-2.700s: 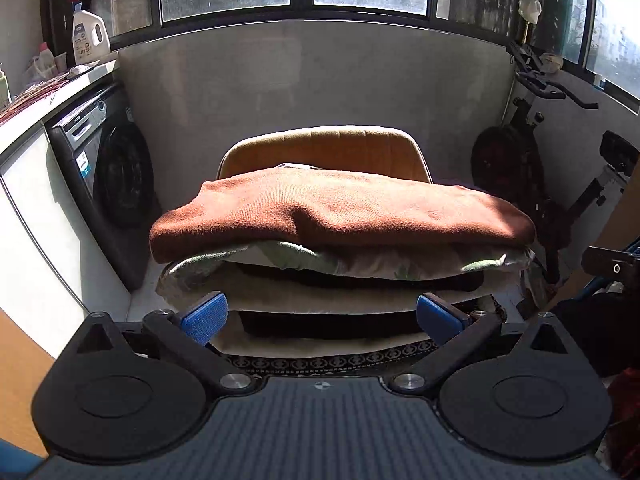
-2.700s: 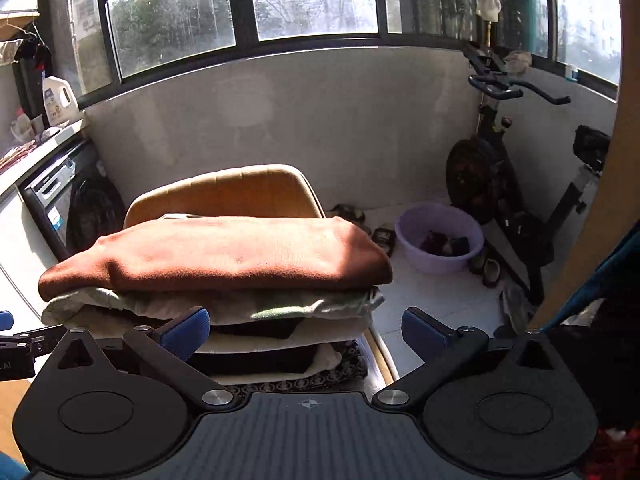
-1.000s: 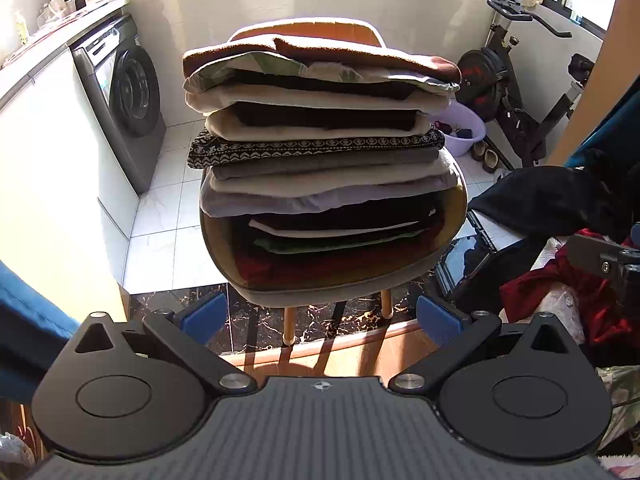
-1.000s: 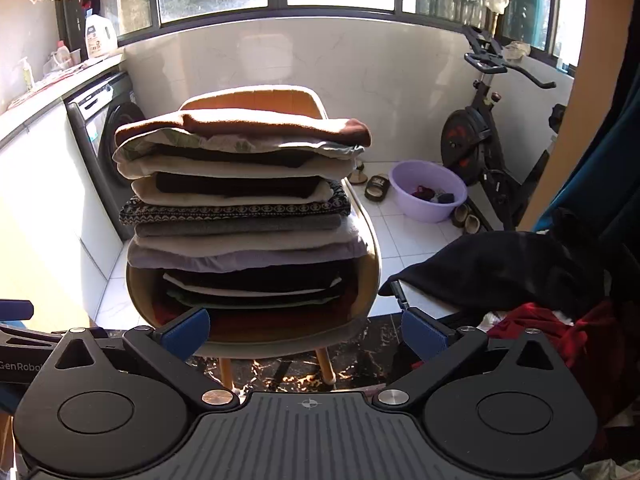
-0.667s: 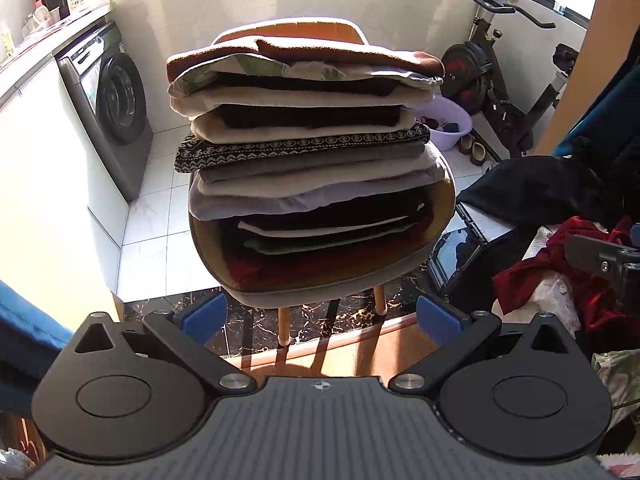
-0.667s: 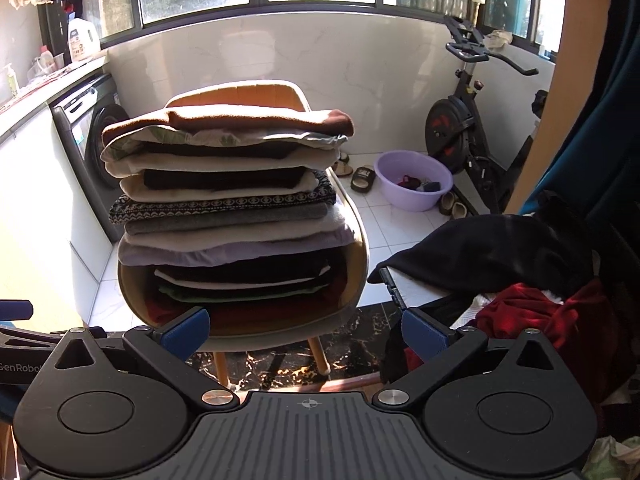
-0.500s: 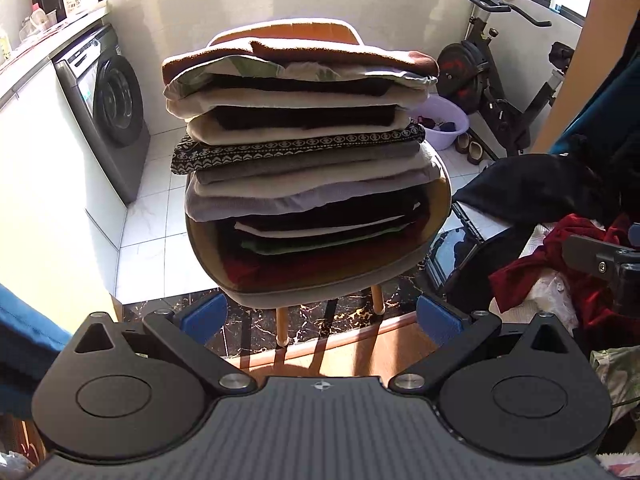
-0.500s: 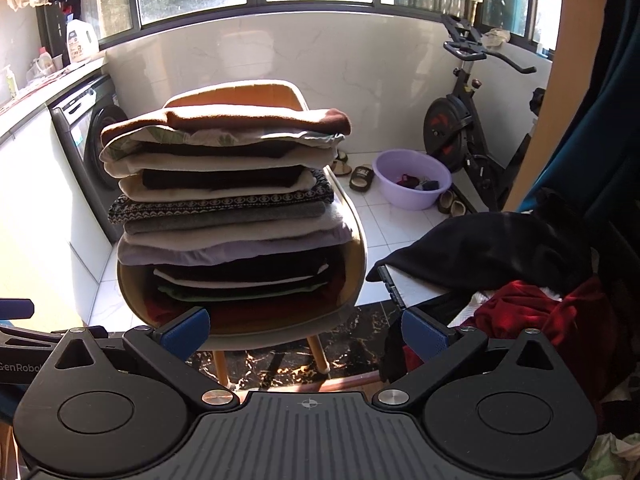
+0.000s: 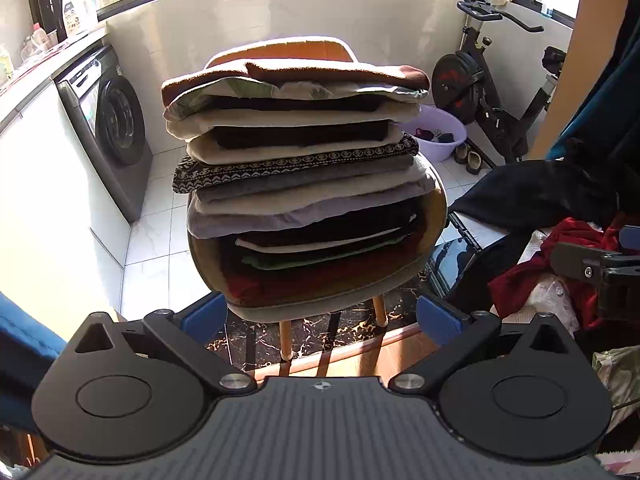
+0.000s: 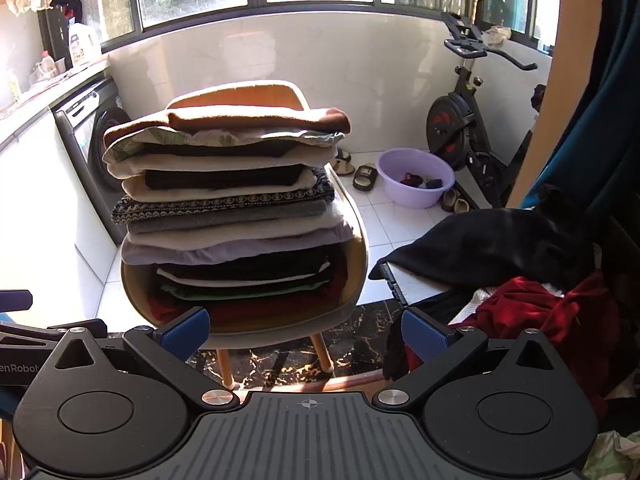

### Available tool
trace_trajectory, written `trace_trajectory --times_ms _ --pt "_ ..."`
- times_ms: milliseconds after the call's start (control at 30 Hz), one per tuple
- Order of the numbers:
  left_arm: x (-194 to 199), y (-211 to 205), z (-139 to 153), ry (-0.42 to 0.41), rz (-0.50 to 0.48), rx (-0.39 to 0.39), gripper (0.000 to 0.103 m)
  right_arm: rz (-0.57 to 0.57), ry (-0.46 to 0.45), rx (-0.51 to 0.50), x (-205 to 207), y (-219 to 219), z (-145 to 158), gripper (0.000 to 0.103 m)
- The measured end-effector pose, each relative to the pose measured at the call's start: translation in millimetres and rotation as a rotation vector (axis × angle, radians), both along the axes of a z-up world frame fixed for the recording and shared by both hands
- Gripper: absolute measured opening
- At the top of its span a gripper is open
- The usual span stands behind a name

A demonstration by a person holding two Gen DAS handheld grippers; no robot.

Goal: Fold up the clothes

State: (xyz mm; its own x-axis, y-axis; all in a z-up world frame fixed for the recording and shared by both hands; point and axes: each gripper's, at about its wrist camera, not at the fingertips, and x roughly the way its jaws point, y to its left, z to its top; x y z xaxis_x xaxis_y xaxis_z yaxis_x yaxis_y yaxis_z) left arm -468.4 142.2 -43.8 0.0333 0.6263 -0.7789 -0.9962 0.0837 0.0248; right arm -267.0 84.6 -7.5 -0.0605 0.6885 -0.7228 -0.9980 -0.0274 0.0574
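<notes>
A tall stack of folded clothes (image 9: 296,168) (image 10: 228,208) rests on a tan chair (image 9: 434,224) (image 10: 356,264), with a brown garment (image 9: 340,70) (image 10: 260,117) on top. My left gripper (image 9: 320,316) is open and empty, well back from the chair. My right gripper (image 10: 305,330) is also open and empty, likewise short of the chair. To the right lies a heap of unfolded clothes: a black garment (image 9: 536,196) (image 10: 488,244) and a red one (image 9: 528,276) (image 10: 532,312). The right gripper's body (image 9: 600,268) shows at the left view's right edge.
A washing machine (image 9: 108,128) (image 10: 92,136) stands under a counter on the left. An exercise bike (image 9: 488,88) (image 10: 472,120), a purple basin (image 9: 436,132) (image 10: 416,176) and slippers (image 10: 364,176) sit on the tiled floor at the back right. Blue fabric (image 10: 592,120) hangs at the right.
Both grippers have pulled back and away from the stack; the chair, once filling the views, now shows whole. Over the last half second the views barely shift.
</notes>
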Motion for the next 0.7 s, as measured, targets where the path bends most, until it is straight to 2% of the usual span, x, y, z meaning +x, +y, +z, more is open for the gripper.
trace_trajectory --times_ms 267,500,700 --pt "-3.6 -5.5 2.7 0.025 0.043 0.003 0.103 -0.005 0.003 0.024 3.0 -0.3 5.0 0.102" --pt "-11.8 -5.5 10.1 0.017 0.099 0.037 0.103 -0.027 0.017 0.021 9.3 1.3 3.4 0.102" --pt "-0.8 -2.3 5.3 0.027 0.051 0.015 0.103 -0.008 0.007 0.023 3.8 2.3 3.6 0.102"
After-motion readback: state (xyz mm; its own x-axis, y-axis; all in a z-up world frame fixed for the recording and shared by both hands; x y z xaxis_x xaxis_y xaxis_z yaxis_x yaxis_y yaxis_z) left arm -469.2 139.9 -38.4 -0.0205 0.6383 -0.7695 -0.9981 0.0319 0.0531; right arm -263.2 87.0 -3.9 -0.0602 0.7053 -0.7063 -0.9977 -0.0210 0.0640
